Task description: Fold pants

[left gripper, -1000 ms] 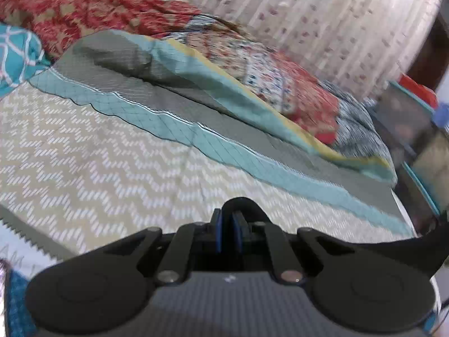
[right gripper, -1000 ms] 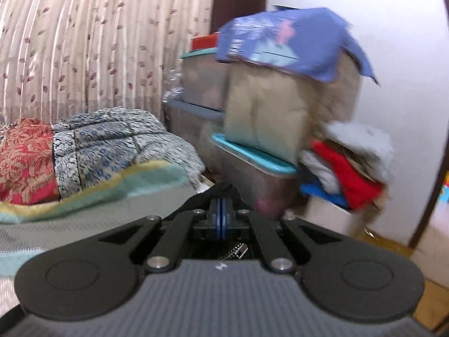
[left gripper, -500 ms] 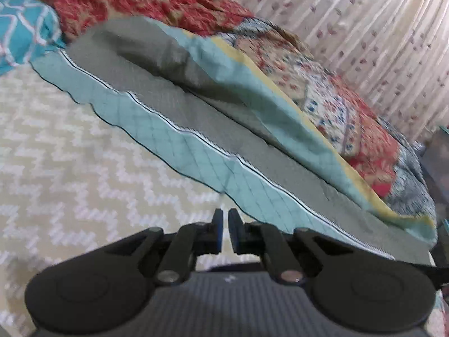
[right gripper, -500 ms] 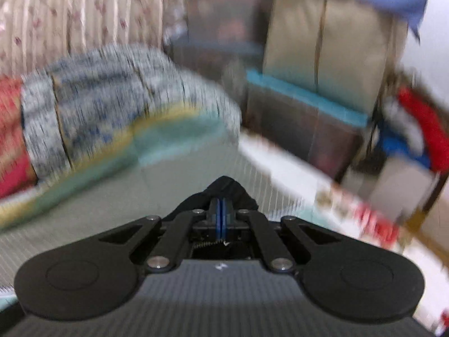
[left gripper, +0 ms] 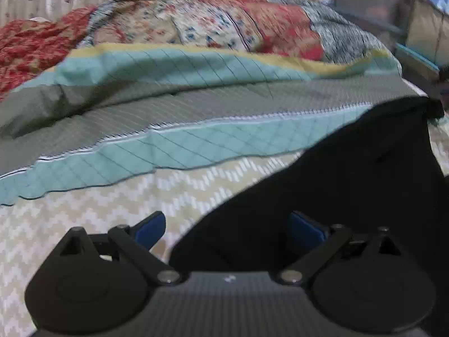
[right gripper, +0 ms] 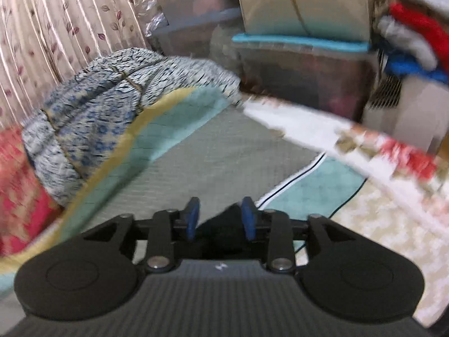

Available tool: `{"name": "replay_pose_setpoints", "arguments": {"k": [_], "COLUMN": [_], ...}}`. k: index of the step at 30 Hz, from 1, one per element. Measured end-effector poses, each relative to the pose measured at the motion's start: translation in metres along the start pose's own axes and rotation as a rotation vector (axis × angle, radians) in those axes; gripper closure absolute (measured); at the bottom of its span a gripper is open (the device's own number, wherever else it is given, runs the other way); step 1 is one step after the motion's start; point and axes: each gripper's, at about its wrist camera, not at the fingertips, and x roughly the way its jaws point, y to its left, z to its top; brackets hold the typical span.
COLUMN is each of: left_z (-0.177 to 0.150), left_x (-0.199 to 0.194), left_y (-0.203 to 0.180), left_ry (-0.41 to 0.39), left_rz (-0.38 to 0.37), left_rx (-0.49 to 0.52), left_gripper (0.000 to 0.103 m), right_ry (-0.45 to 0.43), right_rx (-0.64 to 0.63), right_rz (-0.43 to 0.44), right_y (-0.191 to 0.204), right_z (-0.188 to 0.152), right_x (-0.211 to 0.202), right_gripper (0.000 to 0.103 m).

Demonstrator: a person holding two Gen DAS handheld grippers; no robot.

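We had just opened both sets of jaws: left gripper (left gripper: pixel 226 229) wide, right gripper (right gripper: pixel 220 217) partway, releasing the black pants (left gripper: pixel 345 185) onto the bed (left gripper: pixel 84 224) near its far edge. Next, regrasp for another fold.

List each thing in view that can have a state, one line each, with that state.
left gripper: open wide, jaws just opened, pads not pressing the cloth.
right gripper: partly open, jaws just opened, black cloth between them but not pinched.
black pants: released, lying spread on the bed.
bedspread: laid out, edge wavy.
quilt: bunched along the far side.
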Motion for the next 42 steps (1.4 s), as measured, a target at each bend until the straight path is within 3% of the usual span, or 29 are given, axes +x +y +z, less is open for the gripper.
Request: {"name": "replay_pose_setpoints", "arguments": {"k": [2,4,5,6,8,9,12,17,20,23,25,27,30,38,40,42], "left_z": [-0.003,-0.006,-0.007,-0.009,-0.011,-0.012,-0.017,-0.032,-0.052,-0.081,-0.101,-0.113,-0.124,-0.137,-0.139,-0.139], "left_x": [0.003,0.000,-0.002,-0.003,-0.005,-0.006,-0.015,-0.057,-0.093,-0.122,-0.133,-0.139,-0.142,-0.149,-0.148,-0.148], "left_y": [-0.004,-0.006,-0.007,-0.008,-0.009,-0.008,-0.009,-0.027,-0.052,-0.093,-0.118,-0.134,-0.142,-0.144,-0.143,-0.141], "left_ry": [0.002,-0.011,-0.017,-0.020,-0.006,0.001,-0.027,-0.193,-0.326,-0.461,-0.499,-0.499,-0.456,-0.391,-0.379,-0.373], "left_rz": [-0.013,-0.024,-0.022,-0.012,0.021,0.032,0.053,0.129,0.226,0.350,0.387,0.381,0.346,0.317,0.310,0.304], "left_rx": [-0.006,-0.011,-0.003,0.013,0.051,0.062,0.081,0.092,0.140,0.303,0.416,0.475,0.481,0.387,0.376,0.362], "left_gripper": [0.008,0.011,0.024,0.049,0.074,0.082,0.089,0.091,0.092,0.091,0.091,0.091,0.091,0.091,0.091,0.091], "right_ry": [0.082,0.156,0.178,0.191,0.190,0.183,0.195,0.199,0.228,0.241,0.238,0.236,0.233,0.124,0.163,0.228], "right_rx": [0.051,0.072,0.071,0.071,0.104,0.134,0.200,0.354,0.471,0.534,0.523,0.503,0.427,-0.128,-0.182,-0.141], "right_rz": [0.061,0.063,0.052,0.038,0.013,0.016,0.037,0.056,0.054,0.073,0.081,0.082,0.056,-0.092,-0.140,-0.185], "right_y": [0.005,0.014,0.018,0.023,0.027,0.027,0.022,0.002,-0.012,-0.021,-0.023,-0.026,-0.020,0.068,0.071,0.060], "right_z": [-0.005,-0.015,-0.019,-0.023,-0.032,-0.036,-0.041,-0.032,-0.029,-0.032,-0.031,-0.030,-0.023,-0.022,-0.030,-0.040], "right_x": [0.008,0.021,0.029,0.035,0.042,0.044,0.049,0.054,0.062,0.059,0.055,0.053,0.053,0.058,0.074,0.092], "right_gripper": [0.051,0.050,0.050,0.050,0.050,0.050,0.050,0.051,0.051,0.052,0.052,0.052,0.051,0.046,0.045,0.048]}}
